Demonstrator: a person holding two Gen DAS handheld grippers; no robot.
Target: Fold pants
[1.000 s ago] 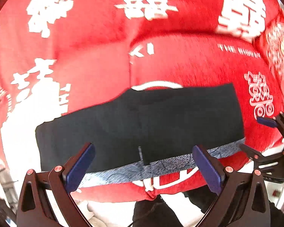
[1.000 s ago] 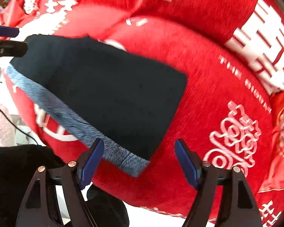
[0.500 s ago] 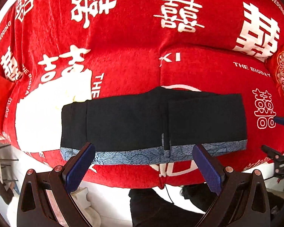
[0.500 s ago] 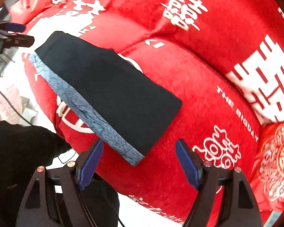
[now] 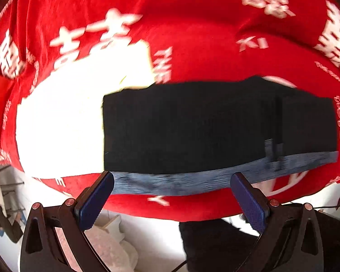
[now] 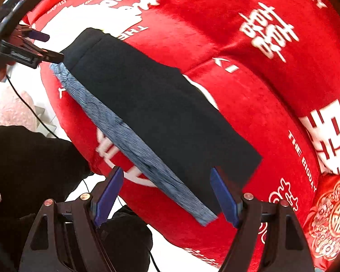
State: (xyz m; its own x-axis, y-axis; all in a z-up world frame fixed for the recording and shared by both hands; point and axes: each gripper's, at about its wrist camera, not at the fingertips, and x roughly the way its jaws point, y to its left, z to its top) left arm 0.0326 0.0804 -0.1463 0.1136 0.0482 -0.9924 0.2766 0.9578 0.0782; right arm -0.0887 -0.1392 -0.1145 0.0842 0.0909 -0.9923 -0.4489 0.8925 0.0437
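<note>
Black pants lie folded in a flat band on a red sofa cover, with a blue patterned strip along the near edge. My left gripper is open and empty, just in front of the strip near the pants' left end. In the right wrist view the pants run from upper left to lower right. My right gripper is open, straddling the strip near the right end without holding it. The left gripper also shows there by the pants' far corner.
The red cover bears white characters and a large white patch. A red embroidered cushion lies at the right. Beyond the sofa's front edge are a white floor, a pink rug, thin cables and the person's dark clothing.
Both grippers have moved closer to the pants' near edge. The left view has shifted toward the pants' left end. The pants lie still and both grippers stay open.
</note>
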